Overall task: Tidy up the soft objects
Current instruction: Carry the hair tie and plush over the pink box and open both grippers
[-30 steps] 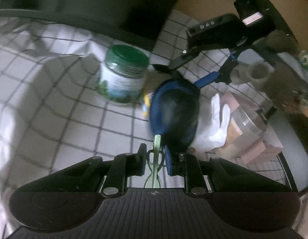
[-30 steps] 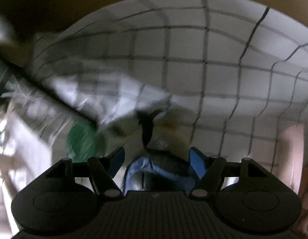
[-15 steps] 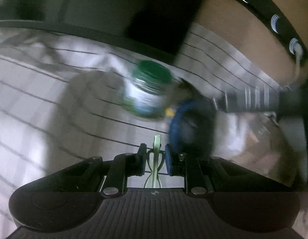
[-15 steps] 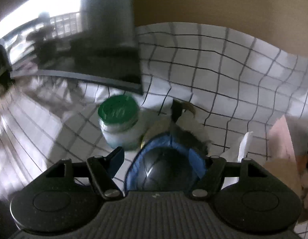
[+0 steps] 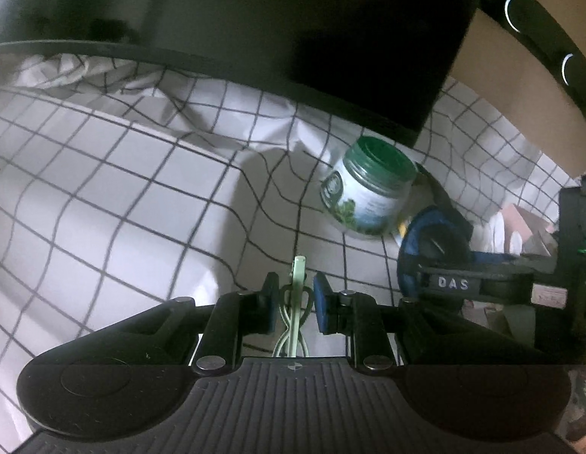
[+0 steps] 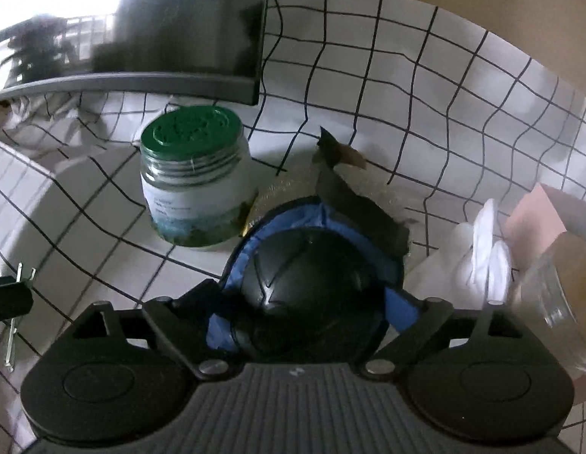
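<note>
R gripper (image 6: 304,302): I'm spreading its jaws right now; a sec ago they were narrower. The black-and-blue pouch (image 6: 312,283) is sitting between the fingers, but I can't tell if the pads are pressing it or just flanking it.
L gripper (image 5: 293,299): I'm keeping it pinched on a pale green clip (image 5: 297,283) w/ thin loops, same as a sec ago, no change in gap.
Pouch location: lying on the checked cloth (image 6: 406,75), just beside the green-lidded jar (image 6: 196,178), a black strap trailing off behind it.
View change: R cam was blurred and looking higher a sec ago; now it's looking down over the pouch. L view is showing the jar (image 5: 368,189) further right than before.
Meaning: I'm reading this as either releasing the pouch here or lining up to grab it; sorting of soft items is prob. still early.
Nearby: white glove (image 6: 486,249) and pink box (image 6: 535,215) lying to the right, untouched.
</note>
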{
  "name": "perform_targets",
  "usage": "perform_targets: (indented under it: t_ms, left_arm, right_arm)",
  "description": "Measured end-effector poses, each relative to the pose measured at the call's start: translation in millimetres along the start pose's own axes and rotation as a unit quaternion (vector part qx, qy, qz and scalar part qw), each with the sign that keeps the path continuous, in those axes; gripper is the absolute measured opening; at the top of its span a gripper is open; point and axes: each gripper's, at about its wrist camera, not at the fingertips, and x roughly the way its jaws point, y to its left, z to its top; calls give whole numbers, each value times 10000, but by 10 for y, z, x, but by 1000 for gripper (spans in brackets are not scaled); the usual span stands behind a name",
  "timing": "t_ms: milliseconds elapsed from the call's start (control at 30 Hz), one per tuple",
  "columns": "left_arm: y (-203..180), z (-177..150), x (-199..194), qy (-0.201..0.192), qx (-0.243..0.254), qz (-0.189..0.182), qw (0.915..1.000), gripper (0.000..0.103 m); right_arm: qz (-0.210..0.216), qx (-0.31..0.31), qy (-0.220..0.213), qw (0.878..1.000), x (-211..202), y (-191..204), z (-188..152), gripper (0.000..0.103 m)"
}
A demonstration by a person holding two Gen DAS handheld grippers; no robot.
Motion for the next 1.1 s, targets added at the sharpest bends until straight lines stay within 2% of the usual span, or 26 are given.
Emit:
perform_targets:
  t_ms: [33,100,133,233,367,600,833,1100]
  left_arm:
    - [-13,-11,-10,11,26,-20,10000,22]
    - [-42,-20,-19,15,54,-36,10000,22]
    - [-49,-13,-22,10,54,-27,10000,22]
    - [-83,56,-50,-78,72,8,9999,22]
    - [-228,259,-134,-341,259,27,9991,23]
    - [-665,692,-226,-794,725,-85,9942,23]
    - [-1345,1034,-345,-1161,1057,-476,9864,22]
    - [-2391,1039,-256,-1123,1602,-1170,9737,23]
  right_arm:
    - [20,10,-16,10000,-8,-8,-3,91]
    - [25,-38,-16,10000,-44,-30,3,80]
    - [30,-102,-22,9999,-72,-38,12,78]
    - [261,-277,-92,9992,-262,-88,71,77]
    - [369,-483,-595,9964,-656,-149,203,75]
    - [495,-301,-1235,9907,-1285,-571,556,75]
    - [115,-9,-1908,9816,-1874,-1303,866,75]
    - [-591,403,-2368,9689,-2298,-2248,763,75]
